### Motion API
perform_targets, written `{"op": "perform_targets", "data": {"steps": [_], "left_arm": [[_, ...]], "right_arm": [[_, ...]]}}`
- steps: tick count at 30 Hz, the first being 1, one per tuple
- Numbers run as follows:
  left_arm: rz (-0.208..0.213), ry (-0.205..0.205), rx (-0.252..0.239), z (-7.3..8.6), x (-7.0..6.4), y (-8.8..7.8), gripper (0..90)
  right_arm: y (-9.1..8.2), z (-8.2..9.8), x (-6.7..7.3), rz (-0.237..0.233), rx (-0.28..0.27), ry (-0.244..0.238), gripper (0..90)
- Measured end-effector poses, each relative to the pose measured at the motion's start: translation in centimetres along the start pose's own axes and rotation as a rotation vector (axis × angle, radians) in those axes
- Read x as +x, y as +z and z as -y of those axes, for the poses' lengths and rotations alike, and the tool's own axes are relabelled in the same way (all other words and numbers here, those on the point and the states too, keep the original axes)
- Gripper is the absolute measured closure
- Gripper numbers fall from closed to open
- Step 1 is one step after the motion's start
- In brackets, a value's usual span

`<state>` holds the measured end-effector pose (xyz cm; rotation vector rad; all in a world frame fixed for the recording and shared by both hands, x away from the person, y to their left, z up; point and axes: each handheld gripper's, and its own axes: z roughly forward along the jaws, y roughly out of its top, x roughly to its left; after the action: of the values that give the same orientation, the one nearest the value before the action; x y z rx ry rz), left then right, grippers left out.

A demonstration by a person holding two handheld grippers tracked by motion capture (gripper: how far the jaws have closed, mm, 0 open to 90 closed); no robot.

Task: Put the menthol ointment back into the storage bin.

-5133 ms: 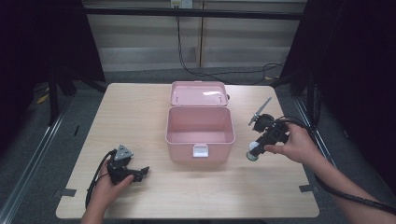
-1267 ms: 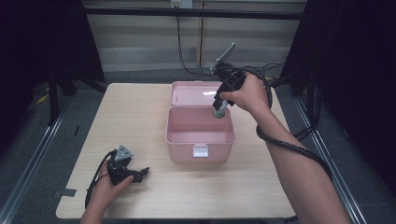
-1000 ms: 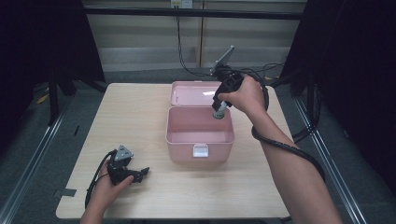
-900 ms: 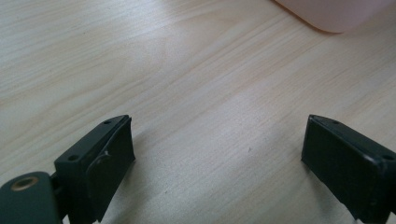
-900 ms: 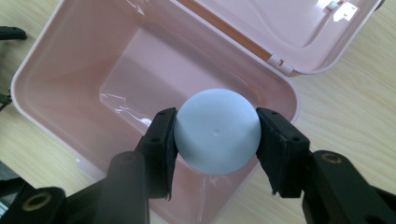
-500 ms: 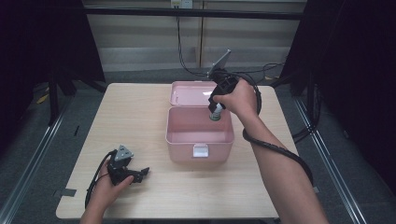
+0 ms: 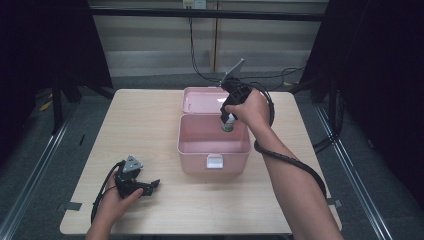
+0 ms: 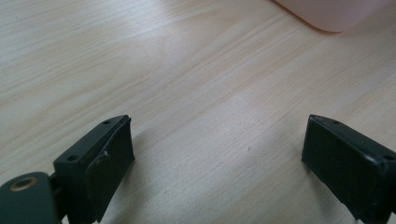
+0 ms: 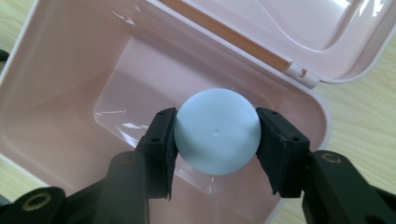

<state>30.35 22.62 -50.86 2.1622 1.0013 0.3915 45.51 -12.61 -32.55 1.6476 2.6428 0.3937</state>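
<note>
While the right gripper (image 9: 217, 140) hangs point-down over the open pink plastic storage box (image 7: 192, 145), its two black jaws are clamped on a pale blue round-capped container (image 9: 217, 137), one pad on each side of the cap. High view puts the container (image 7: 228, 123) at the box's far right corner, just inside the rim and not yet on the floor, as far as can be judged. Handling, estimated: small, rigid, light; the smooth domed cap looks slippery, so a grip across its widest part, as now, seems safest, and higher on the dome it could squirt out. Box walls look thin and glossy but stiff; the hinged lid (image 7: 202, 99) lies back flat on the light wooden table (image 7: 145, 120) behind the box, white latch (image 7: 214, 161) on the near wall. Left gripper (image 7: 136, 184) rests on the table near-left of the box, well apart from it, jaws spread wide with nothing but bare wood between them; a pink corner of the box (image 8: 329, 14) shows ahead of it. Count: one box, one lid, one blue container, two grippers, one table. Box interior otherwise bare in the right gripper view.
</note>
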Motion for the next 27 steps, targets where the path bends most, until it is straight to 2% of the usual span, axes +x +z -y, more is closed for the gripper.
{"op": "perform_targets", "data": {"steps": [27], "left_arm": [[0.003,-0.002,-0.001,0.0,0.0,0.0,8.3]], "right_arm": [[2.7,-0.5,0.4,0.028,0.021,0.032,50.6]]}}
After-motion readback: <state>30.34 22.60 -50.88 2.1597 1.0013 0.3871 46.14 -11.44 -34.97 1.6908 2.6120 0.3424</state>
